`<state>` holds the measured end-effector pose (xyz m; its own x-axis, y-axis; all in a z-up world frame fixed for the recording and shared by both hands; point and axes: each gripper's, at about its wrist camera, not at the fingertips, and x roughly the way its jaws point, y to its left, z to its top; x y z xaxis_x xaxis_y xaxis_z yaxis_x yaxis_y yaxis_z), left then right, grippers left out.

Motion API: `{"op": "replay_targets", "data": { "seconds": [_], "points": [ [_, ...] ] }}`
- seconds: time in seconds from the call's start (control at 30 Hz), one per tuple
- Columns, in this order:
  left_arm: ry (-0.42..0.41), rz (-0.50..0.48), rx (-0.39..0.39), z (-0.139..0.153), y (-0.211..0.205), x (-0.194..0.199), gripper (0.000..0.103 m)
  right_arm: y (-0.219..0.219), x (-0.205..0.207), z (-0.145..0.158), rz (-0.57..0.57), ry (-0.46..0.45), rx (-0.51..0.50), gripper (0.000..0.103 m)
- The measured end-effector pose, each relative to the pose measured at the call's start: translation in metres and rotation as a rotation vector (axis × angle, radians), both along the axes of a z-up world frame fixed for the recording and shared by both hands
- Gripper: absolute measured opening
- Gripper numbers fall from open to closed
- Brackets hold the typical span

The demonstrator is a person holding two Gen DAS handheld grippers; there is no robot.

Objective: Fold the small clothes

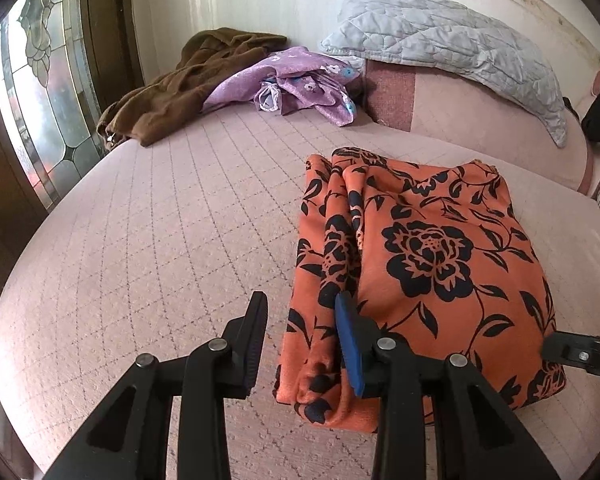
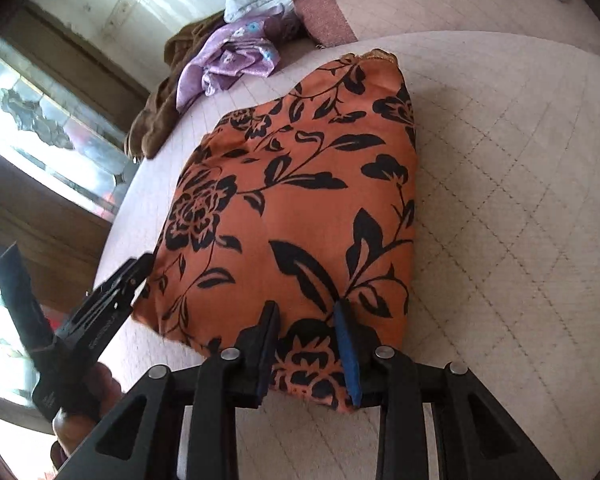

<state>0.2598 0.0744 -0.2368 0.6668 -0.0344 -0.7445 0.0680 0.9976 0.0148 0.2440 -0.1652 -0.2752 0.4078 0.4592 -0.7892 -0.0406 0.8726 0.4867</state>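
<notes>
A folded orange cloth with black flowers lies flat on the pink quilted bed. My left gripper is open at the cloth's near left corner. Its blue-padded finger is over the cloth's bunched left edge and its other finger is over bare bed. In the right wrist view the same cloth stretches away from my right gripper. Its jaws stand apart over the near edge, and the fabric between them is flat and unpinched. The left gripper, held by a hand, shows at that view's left.
A brown garment and a crumpled purple floral garment lie at the far side of the bed. A grey quilted pillow leans against the wall. The bed's edge curves along the left, beside a stained-glass window.
</notes>
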Motion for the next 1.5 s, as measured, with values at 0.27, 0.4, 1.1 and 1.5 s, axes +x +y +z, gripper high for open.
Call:
{"op": "replay_targets", "data": {
  "seconds": [0.27,0.4,1.1,1.5],
  "points": [
    [-0.041,-0.018,0.016,0.007,-0.005,-0.006,0.036,-0.028,-0.032,0.024,-0.044,-0.085,0.032,0.071],
    [-0.048,-0.024,0.005,0.011,-0.005,-0.007,0.039,-0.035,-0.038,0.035,-0.044,-0.11,0.032,0.071],
    [0.121,0.021,-0.157,-0.004,0.014,0.03,0.088,-0.071,-0.008,-0.004,-0.117,-0.034,0.219,0.071],
    [0.081,0.016,-0.087,-0.001,0.012,0.024,0.088,-0.058,-0.007,0.003,-0.101,-0.051,0.218,0.071]
  ]
}}
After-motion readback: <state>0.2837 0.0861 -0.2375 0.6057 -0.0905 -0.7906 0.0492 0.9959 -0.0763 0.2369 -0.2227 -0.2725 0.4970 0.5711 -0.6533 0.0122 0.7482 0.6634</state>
